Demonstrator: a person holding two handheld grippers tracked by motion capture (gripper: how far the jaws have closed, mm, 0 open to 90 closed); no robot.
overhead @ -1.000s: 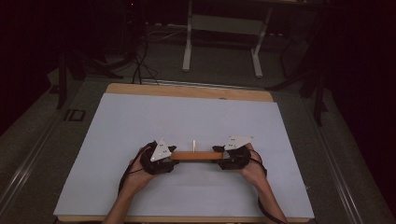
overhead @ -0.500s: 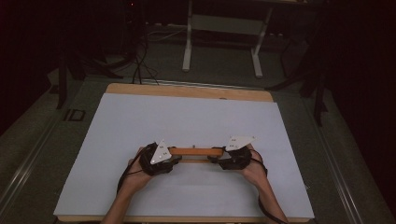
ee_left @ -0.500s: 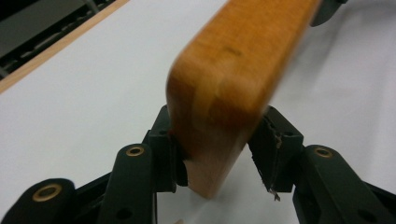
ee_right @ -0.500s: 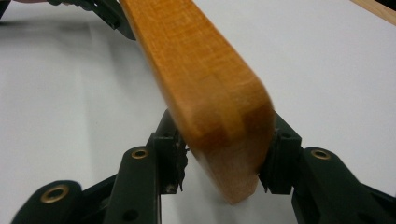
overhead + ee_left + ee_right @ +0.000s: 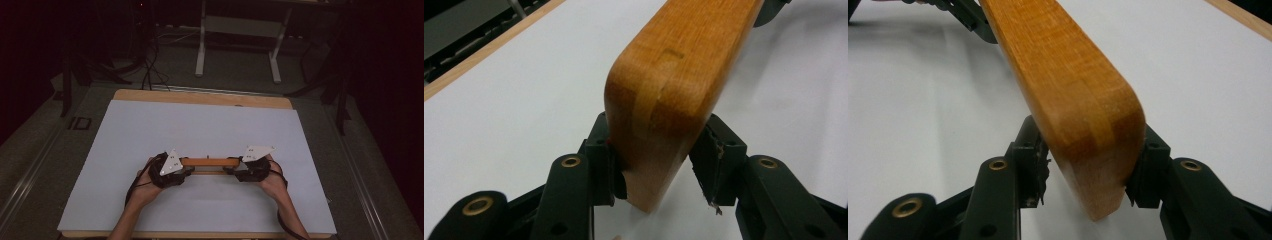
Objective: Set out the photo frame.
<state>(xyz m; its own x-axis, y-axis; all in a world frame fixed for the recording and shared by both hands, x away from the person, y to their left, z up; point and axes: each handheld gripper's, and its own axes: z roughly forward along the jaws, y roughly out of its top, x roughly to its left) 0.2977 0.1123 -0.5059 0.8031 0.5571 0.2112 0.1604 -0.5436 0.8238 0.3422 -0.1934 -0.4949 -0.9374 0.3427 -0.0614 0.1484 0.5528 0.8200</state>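
Hard to make out from the high view: the ends of the wooden bar (image 5: 210, 162), tucked under the grey plates and lost in dim light. Cut off at the bottom edge there, both forearms. In the left claw view, far end of the bar gone past the top edge, near end blurred.

Left claw (image 5: 187, 168) clamped on the bar's left end, having just been closing, wood wedged between the pads. Right claw (image 5: 231, 168) likewise just closing and now gripping the right end, pads pressed to both faces.

Bar itself orange-brown, smooth, rounded at the corners, built of glued strips — paler joint lines plain at the near end in the left claw view. Held on edge, slightly tilted, stretched crosswise between the two claws above the near middle of the white surface (image 5: 200, 125) — whether touching it or just clear, impossible to tell.
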